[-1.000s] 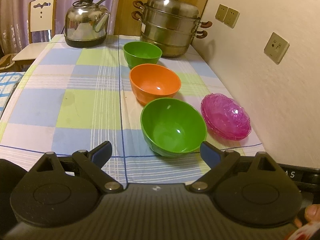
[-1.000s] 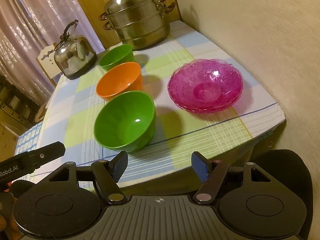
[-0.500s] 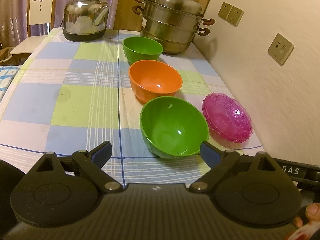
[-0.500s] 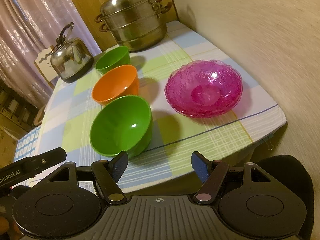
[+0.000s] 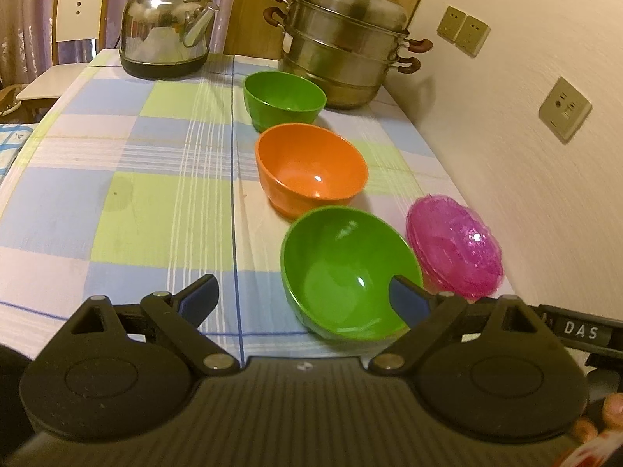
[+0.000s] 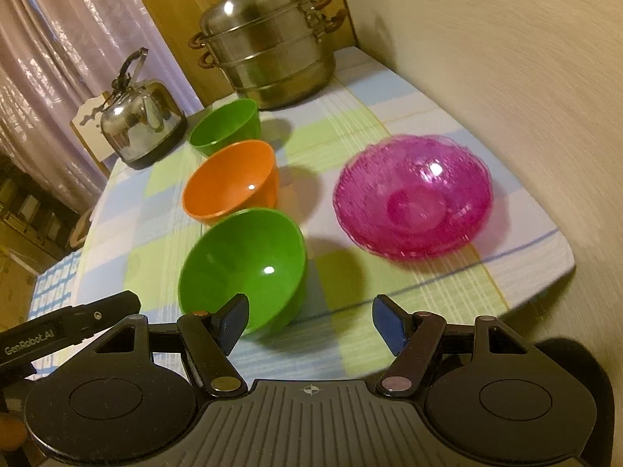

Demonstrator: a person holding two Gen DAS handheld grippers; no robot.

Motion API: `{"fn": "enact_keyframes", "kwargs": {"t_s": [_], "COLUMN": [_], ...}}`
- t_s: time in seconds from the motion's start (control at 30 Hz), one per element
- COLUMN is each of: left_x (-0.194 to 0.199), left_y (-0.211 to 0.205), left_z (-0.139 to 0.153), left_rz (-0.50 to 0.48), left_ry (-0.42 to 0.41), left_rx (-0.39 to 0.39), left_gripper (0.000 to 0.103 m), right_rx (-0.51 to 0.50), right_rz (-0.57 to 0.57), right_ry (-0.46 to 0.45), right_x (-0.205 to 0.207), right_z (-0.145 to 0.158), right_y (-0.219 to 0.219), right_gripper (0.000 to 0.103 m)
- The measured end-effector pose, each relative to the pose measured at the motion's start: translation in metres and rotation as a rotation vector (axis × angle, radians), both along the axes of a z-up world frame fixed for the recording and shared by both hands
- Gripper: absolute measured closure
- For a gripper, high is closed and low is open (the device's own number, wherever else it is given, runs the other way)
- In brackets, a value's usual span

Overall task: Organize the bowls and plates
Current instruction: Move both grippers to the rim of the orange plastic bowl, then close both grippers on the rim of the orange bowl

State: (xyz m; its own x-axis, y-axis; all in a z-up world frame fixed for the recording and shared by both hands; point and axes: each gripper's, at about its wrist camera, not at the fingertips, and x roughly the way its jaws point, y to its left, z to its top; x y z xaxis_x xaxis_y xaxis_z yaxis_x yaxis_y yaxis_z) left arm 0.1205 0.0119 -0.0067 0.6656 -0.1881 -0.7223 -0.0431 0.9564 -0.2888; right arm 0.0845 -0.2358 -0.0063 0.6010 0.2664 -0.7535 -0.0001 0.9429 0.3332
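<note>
With the left gripper [image 5: 301, 297] and the right gripper [image 6: 309, 321] both spread wide and empty, no stacking has started: the near green bowl [image 5: 350, 272], orange bowl [image 5: 311, 167] and far green bowl [image 5: 284, 97] stand separately ahead of the jaws, the pink plates [image 6: 412, 198] already nested beyond the right jaws.

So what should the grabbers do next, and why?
Probably ease the left gripper forward until its open jaws straddle the rim of the near green bowl. Both grippers are open and hold nothing, that bowl sits closest, and it stands loose in a row with the orange bowl, while the pink plates are already stacked.
</note>
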Motion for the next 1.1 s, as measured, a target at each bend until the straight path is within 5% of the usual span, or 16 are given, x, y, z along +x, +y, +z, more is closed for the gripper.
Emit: {"fn": "enact_keyframes", "kwargs": {"t_s": [0.57, 0.87, 1.1], "left_x": [0.111, 0.172, 0.206], "left_y": [0.039, 0.053, 0.047], "left_z": [-0.019, -0.046, -0.067], "left_rz": [0.061, 0.071, 0.027], "left_ry": [0.033, 0.076, 0.115], "left_rx": [-0.058, -0.101, -0.096], "left_gripper": [0.014, 0.037, 0.058], "right_rx": [-0.007, -0.003, 0.013], "right_rz": [0.101, 0.150, 0.164], "right_ry": [-0.033, 0.004, 0.085], "right_x": [0.114, 0.186, 0.229], "right_z": [-0.006, -0.026, -0.056], "right_y": [0.026, 0.040, 0.048], "right_gripper": [0.033, 0.034, 0.048]}}
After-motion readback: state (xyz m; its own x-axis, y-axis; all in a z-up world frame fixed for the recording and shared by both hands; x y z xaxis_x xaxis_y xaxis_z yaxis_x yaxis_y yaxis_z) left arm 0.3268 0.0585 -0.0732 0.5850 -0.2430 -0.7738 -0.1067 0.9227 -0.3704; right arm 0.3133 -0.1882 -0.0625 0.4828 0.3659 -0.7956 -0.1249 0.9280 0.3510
